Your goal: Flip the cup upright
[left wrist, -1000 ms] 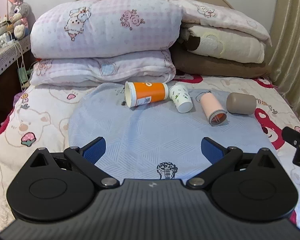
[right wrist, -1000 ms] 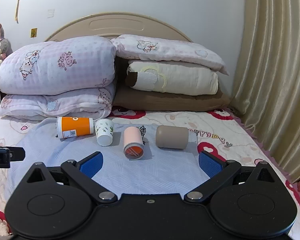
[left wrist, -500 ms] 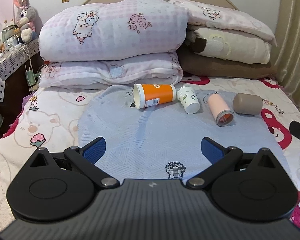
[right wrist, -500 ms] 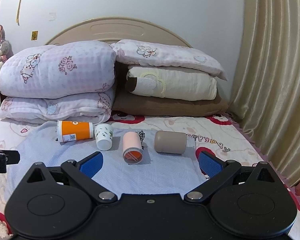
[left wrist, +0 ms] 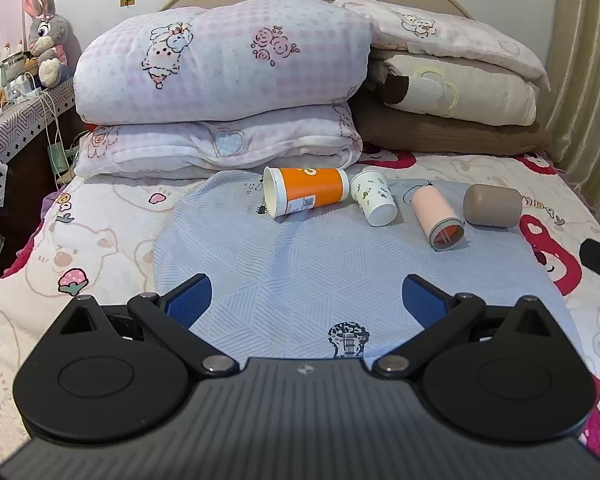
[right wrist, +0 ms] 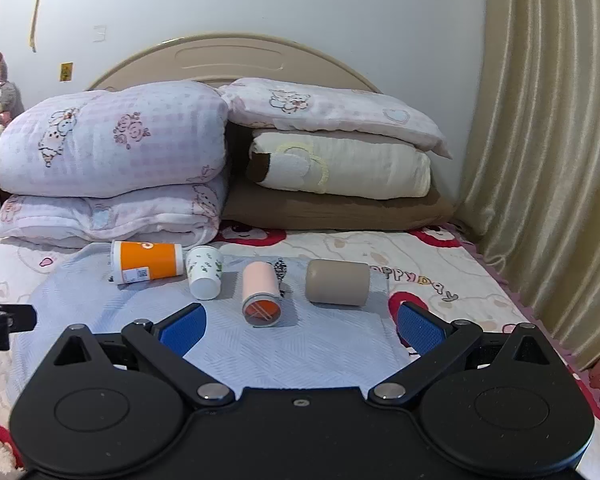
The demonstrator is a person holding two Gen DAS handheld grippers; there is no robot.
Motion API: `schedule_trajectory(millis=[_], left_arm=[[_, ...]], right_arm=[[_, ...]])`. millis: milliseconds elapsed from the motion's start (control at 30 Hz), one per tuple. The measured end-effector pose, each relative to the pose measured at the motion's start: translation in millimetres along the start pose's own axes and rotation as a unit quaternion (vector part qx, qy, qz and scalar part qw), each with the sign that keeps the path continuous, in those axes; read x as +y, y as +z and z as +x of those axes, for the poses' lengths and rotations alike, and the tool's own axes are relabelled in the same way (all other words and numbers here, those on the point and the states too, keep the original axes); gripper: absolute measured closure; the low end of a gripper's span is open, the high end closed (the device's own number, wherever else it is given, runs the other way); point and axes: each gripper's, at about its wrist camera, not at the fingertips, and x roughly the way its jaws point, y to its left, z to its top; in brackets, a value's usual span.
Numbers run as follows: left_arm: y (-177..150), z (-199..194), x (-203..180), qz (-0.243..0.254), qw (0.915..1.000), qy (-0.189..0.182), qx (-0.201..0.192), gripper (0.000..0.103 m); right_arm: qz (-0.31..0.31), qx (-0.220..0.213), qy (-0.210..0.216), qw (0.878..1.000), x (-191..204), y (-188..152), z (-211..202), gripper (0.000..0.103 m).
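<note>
I see 4 cups on their sides in row across far part of blue mat (left wrist: 308, 276): orange cup (left wrist: 306, 191), white cup (left wrist: 374, 199), pink cup (left wrist: 436, 216), taupe cup (left wrist: 492, 205). Orange touches white; others apart. Left gripper (left wrist: 306, 300) and right gripper (right wrist: 300, 326) jaws spread wide, holding nothing, over bare near mat. Folded quilts (left wrist: 220, 92) just behind row.

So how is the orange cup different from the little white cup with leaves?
The orange paper cup is taller and its open mouth faces left; the small white leaf-print paper cup is shorter and its mouth points toward the camera. The orange one has a plain colour band, the white one tiny green leaves. Both lie on their sides on the blue mat.
</note>
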Motion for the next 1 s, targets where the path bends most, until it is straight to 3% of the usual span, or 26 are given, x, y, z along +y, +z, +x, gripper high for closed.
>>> schedule_trajectory(millis=[733, 1000], left_arm=[[-2.8, -1.6, -3.2, 0.001, 1.0000, 0.001, 0.002, 0.000], [-7.0, -4.6, -3.1, -0.005, 0.9998, -0.019, 0.003, 0.000]], right_arm=[[0.011, 0.010, 0.027, 1.000, -2.0, -2.7, -4.8, 0.000], [0.014, 0.016, 0.031, 0.999, -3.4, -2.7, -1.5, 0.000]])
